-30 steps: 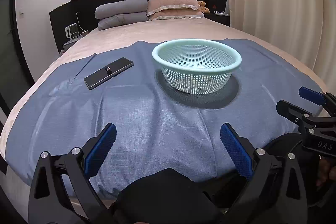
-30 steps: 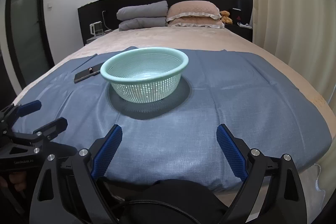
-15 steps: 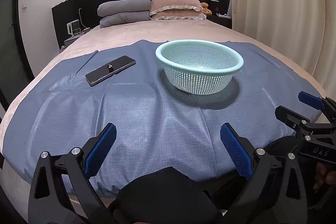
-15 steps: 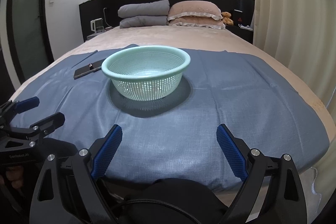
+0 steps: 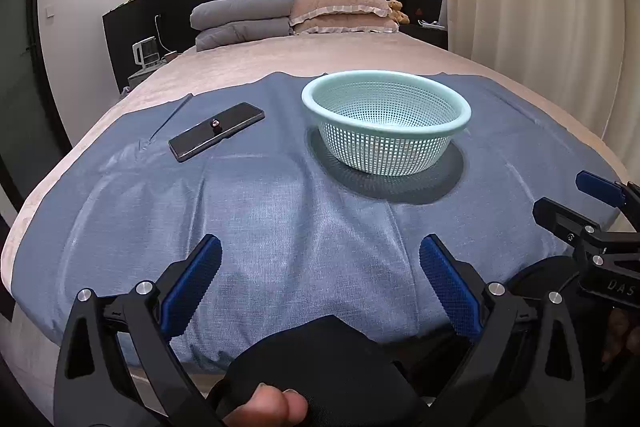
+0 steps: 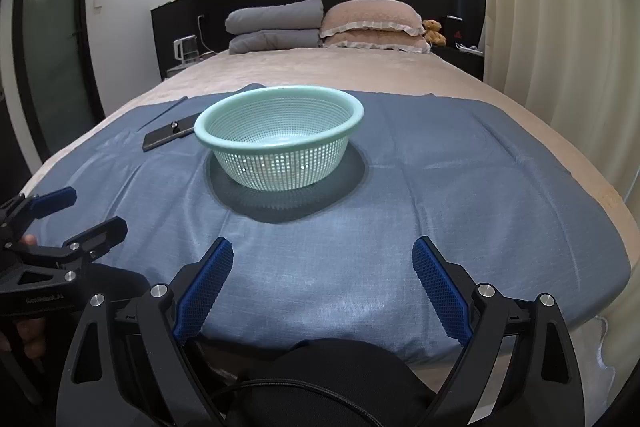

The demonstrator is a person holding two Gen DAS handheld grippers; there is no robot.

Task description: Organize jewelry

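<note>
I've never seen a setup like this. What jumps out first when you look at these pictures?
A mint-green basket sits mid-bed on a blue cloth, looking empty. To its left lies a dark phone with a small ring resting on it. Nearest the camera, the left hand-held gripper and right hand-held gripper both hover open, with blue pads.

The left gripper point(image 5: 320, 273) is held level at the near edge, jaws spread wide with nothing between them. The right gripper point(image 6: 323, 275) sits just to its right, equally wide and unloaded, both pointing toward the far side.
</note>
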